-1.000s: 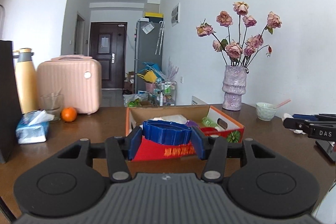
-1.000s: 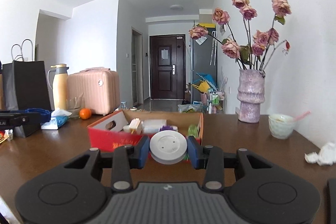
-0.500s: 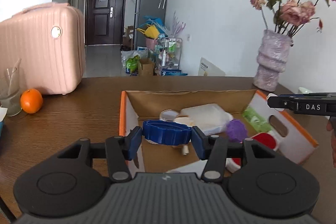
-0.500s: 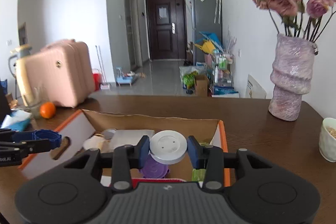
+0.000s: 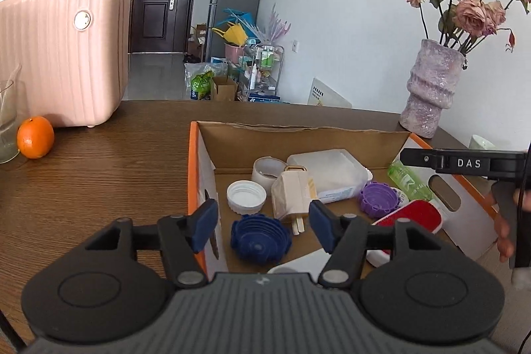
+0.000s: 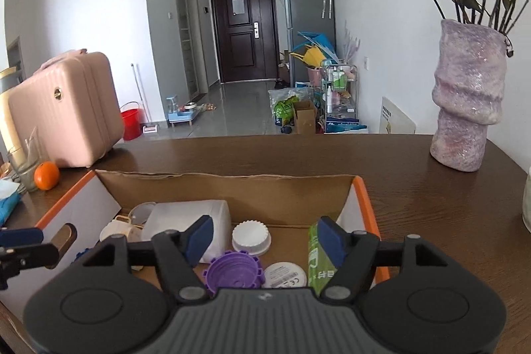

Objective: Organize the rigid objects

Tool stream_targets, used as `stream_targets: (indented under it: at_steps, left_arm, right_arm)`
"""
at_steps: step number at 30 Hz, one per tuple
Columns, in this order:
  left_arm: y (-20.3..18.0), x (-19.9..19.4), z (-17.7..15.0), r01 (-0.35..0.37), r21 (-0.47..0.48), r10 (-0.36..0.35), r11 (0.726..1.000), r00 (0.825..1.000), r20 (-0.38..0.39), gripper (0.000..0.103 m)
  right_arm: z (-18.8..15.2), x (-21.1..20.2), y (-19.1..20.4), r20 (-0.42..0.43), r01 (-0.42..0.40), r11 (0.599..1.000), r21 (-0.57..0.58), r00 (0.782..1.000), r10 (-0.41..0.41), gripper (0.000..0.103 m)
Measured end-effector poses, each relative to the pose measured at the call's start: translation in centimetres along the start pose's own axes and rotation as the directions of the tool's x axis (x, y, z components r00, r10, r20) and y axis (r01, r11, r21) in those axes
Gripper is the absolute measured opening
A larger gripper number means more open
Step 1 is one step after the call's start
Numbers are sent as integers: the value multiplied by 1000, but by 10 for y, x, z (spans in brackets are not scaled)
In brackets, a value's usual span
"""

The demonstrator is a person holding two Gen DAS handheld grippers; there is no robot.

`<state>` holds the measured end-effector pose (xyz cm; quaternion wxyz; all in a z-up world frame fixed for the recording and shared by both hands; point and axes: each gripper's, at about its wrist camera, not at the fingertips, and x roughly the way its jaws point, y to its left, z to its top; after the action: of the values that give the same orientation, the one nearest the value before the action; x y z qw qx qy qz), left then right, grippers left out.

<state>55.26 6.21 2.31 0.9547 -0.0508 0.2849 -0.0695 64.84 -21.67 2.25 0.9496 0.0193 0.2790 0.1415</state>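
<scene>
An orange-rimmed cardboard box (image 5: 194, 161) (image 6: 365, 198) sits on the brown table, holding several small items. My left gripper (image 5: 264, 229) hangs over its near left part with jaws opening. A blue ribbed lid (image 5: 260, 238) lies in the box below them, clear of both pads. In the right wrist view my right gripper (image 6: 265, 241) is over the box's right half, jaws opening too. A white ribbed lid (image 6: 251, 238) rests in the box between the fingers, untouched. The right gripper (image 5: 464, 163) also shows from the side over the box's right wall.
In the box are a purple lid (image 5: 379, 199), cream plug (image 5: 293, 194), white lid (image 5: 246, 197), clear plastic case (image 5: 328, 173), green bottle (image 5: 410, 181) and red brush (image 5: 411, 216). A pink suitcase (image 5: 63, 55), orange (image 5: 35, 137) and glass stand left; a vase (image 6: 466, 95) right.
Both grippers moved forward over the box and tipped down. Each let go: the blue lid left the left jaws, the white lid left the right jaws, and both now lie inside.
</scene>
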Motion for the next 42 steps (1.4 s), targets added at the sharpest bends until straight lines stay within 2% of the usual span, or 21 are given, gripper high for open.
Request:
stream_targets:
  at_steps: [6, 10, 14, 17, 20, 26, 29, 30, 34, 36, 39, 42]
  left_arm:
    - [-4, -6, -8, -13, 14, 12, 1000, 1000, 29, 64]
    - [-17, -16, -7, -76, 51, 73, 996, 995, 62, 66]
    - [-22, -39, -4, -25, 22, 23, 999, 995, 93, 71]
    - [-29, -57, -6, -54, 39, 50, 998, 995, 87, 72]
    - [-36, -85, -3, -79, 40, 73, 996, 990, 121, 73]
    - [-50, -159, -11, -130, 67, 113, 989, 970, 216, 80]
    - [-58, -196, -31, -165, 70, 141, 984, 954, 264, 86]
    - [-60, -209, -42, -176, 64, 152, 982, 948, 279, 90]
    - [-72, -258, -97, -221, 27, 201, 975, 926, 319, 94]
    - [-80, -287, -129, -226, 8, 208, 974, 908, 363, 101]
    - [-92, -321, -173, -248, 20, 218, 969, 885, 411, 103]
    - [-99, -345, -211, -256, 82, 206, 963, 900, 384, 103]
  right_arm:
    - [1, -1, 0, -12, -12, 1000, -14, 1000, 12, 70]
    - [3, -15, 5, 10, -9, 999, -33, 1000, 9, 71]
    - [-9, -49, 4, 86, -67, 997, -26, 994, 69, 78]
    - [-19, -70, 7, 54, -27, 997, -70, 998, 31, 78]
    - [-24, -104, 7, 59, -17, 996, -84, 998, 22, 78]
    - [-34, -185, 6, 128, 29, 996, -87, 992, -17, 83]
    - [-49, -224, 8, 179, 32, 996, -81, 984, -17, 84]
    - [-58, -238, 9, 204, 28, 997, -78, 979, -12, 85]
    - [-107, -294, 18, 337, 33, 998, -49, 941, -14, 91]
    - [-139, -317, 25, 373, 35, 998, -48, 928, -14, 92]
    - [-182, -347, 39, 363, 32, 996, -82, 932, 0, 93]
    - [-219, -374, 53, 321, 36, 992, -122, 947, 5, 96]
